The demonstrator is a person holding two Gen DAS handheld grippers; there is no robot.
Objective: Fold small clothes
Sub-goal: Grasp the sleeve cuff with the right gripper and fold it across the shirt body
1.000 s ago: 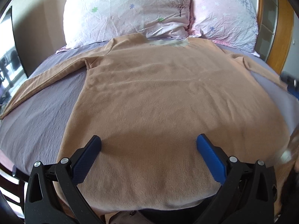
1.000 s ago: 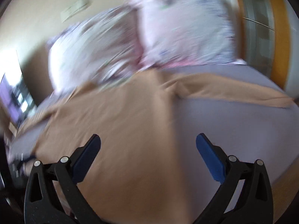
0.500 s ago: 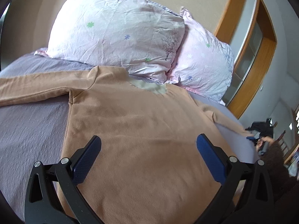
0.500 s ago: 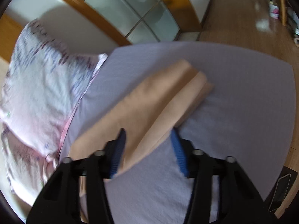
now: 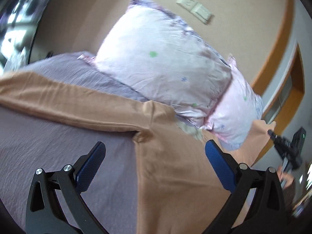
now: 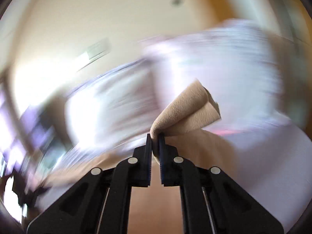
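Observation:
A tan long-sleeved shirt (image 5: 171, 167) lies flat on the lilac bed sheet (image 5: 64, 148), its left sleeve (image 5: 58, 99) stretched out to the left. My left gripper (image 5: 155, 156) is open and empty, hovering over the left armpit of the shirt. My right gripper (image 6: 155, 136) is shut on the cuff of the right sleeve (image 6: 187, 111) and holds it lifted off the bed. It also shows in the left wrist view (image 5: 273, 134), far right, with the raised sleeve (image 5: 257, 136). The right wrist view is blurred by motion.
Two pale floral pillows (image 5: 165, 64) lean on the beige wall at the head of the bed. A wall switch plate (image 5: 195, 9) sits above them. A wooden door frame (image 5: 280, 44) stands at the right.
My right gripper has shut on the right sleeve's cuff and lifted it, swinging fast. My left gripper has moved left, toward the shirt's left shoulder, still open.

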